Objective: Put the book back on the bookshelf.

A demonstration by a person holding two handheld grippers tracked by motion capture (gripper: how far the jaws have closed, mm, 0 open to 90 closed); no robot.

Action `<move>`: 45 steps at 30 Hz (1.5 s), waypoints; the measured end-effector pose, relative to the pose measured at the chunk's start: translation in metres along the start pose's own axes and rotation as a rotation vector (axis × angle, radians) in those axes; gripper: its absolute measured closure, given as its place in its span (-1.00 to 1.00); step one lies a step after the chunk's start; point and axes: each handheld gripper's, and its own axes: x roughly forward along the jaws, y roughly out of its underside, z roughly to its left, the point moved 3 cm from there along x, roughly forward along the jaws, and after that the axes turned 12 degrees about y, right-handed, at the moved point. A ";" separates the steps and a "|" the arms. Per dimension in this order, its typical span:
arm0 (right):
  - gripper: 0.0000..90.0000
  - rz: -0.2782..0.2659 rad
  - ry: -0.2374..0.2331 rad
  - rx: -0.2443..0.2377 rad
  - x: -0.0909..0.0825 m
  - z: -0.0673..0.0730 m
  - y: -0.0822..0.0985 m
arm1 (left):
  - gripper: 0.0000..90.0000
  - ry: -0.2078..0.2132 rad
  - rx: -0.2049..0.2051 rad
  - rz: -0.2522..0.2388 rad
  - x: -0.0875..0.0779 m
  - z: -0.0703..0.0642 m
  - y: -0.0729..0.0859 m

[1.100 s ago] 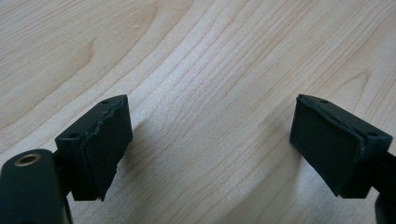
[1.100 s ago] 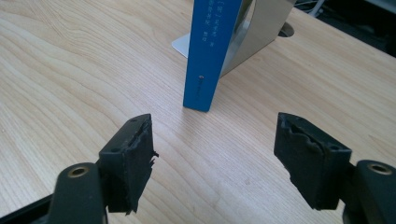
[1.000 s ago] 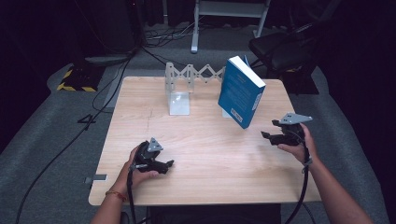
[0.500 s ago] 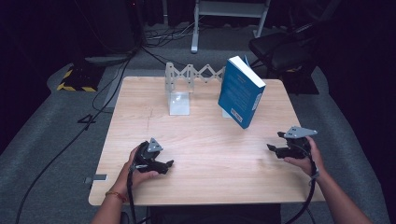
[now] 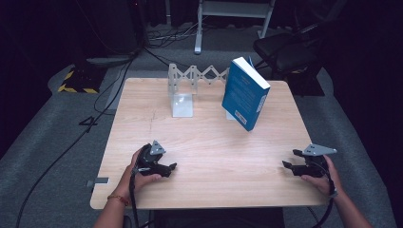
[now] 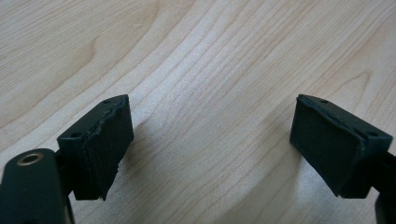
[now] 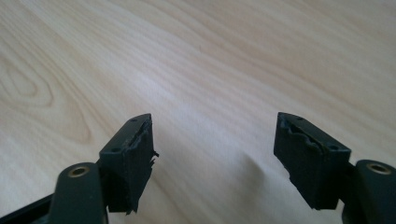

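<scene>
Both the left gripper and the right gripper rest spread and empty at the table's near edge, well apart from the book leaning far back. The work looks finished or paused; any next move means reaching forward.

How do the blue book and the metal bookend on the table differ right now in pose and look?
The blue book stands tilted, leaning over to one side; the metal bookend stands upright on its flat foot. The book is a solid blue block with white page edges showing; the bookend is thin, pale metal with a zigzag lattice running from it toward the book. The book is taller than the bookend. Both sit at the far half of the table, apart from both grippers.
</scene>
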 end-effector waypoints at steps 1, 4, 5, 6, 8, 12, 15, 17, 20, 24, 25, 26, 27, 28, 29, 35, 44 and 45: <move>-0.35 0.005 -0.007 0.018 -0.002 -0.002 0.006 | -0.70 0.000 0.001 0.000 0.000 0.000 0.000; -0.38 0.013 -0.015 0.064 -0.006 -0.007 0.019 | -0.70 0.000 0.000 0.000 0.000 0.000 0.000; -0.38 0.010 -0.014 0.072 -0.007 -0.008 0.021 | -0.70 0.000 0.000 0.000 0.000 0.000 0.000; -0.38 0.011 -0.011 0.086 -0.009 -0.010 0.024 | -0.70 0.000 0.000 -0.001 0.000 0.000 0.000; -0.41 0.018 0.002 0.101 -0.011 -0.014 0.027 | -0.70 0.001 0.000 0.000 0.000 0.000 0.000; -0.42 0.017 -0.015 0.092 -0.013 -0.017 0.030 | -0.70 0.001 0.000 0.002 0.000 0.000 0.000; -0.42 0.017 -0.015 0.091 -0.013 -0.016 0.030 | -0.70 0.000 -0.001 0.000 0.000 0.000 0.000; -0.42 0.017 -0.015 0.091 -0.013 -0.017 0.030 | -0.70 0.000 0.000 0.002 0.000 0.000 0.000; -0.42 0.017 -0.015 0.091 -0.013 -0.016 0.030 | -0.69 0.000 -0.001 0.004 0.000 0.000 0.000; -0.43 0.018 -0.013 0.092 -0.013 -0.017 0.030 | -0.69 -0.001 0.000 0.004 0.000 0.000 0.000; -0.43 0.017 -0.013 0.092 -0.013 -0.017 0.030 | -0.69 -0.001 0.000 0.004 0.000 0.000 0.000; -0.44 0.018 -0.011 0.091 -0.013 -0.017 0.030 | -0.69 -0.001 0.000 0.004 0.000 0.000 0.000; -0.46 0.018 -0.009 0.091 -0.013 -0.016 0.030 | -0.69 -0.001 0.000 0.004 0.000 0.000 0.000; -0.46 0.019 -0.007 0.092 -0.013 -0.017 0.030 | -0.69 -0.001 -0.001 0.004 0.000 0.000 0.000; -0.46 0.019 -0.007 0.094 -0.013 -0.017 0.030 | -0.69 -0.001 -0.001 0.004 0.000 0.000 0.000; -0.46 0.019 -0.007 0.095 -0.013 -0.017 0.030 | -0.69 -0.001 -0.001 0.002 0.000 0.000 0.000; -0.48 0.021 -0.001 0.096 -0.012 -0.017 0.030 | -0.71 0.003 -0.001 0.002 0.001 0.001 -0.001; -0.48 0.021 -0.001 0.096 -0.012 -0.017 0.030 | -0.71 0.004 -0.001 0.002 0.001 0.001 -0.001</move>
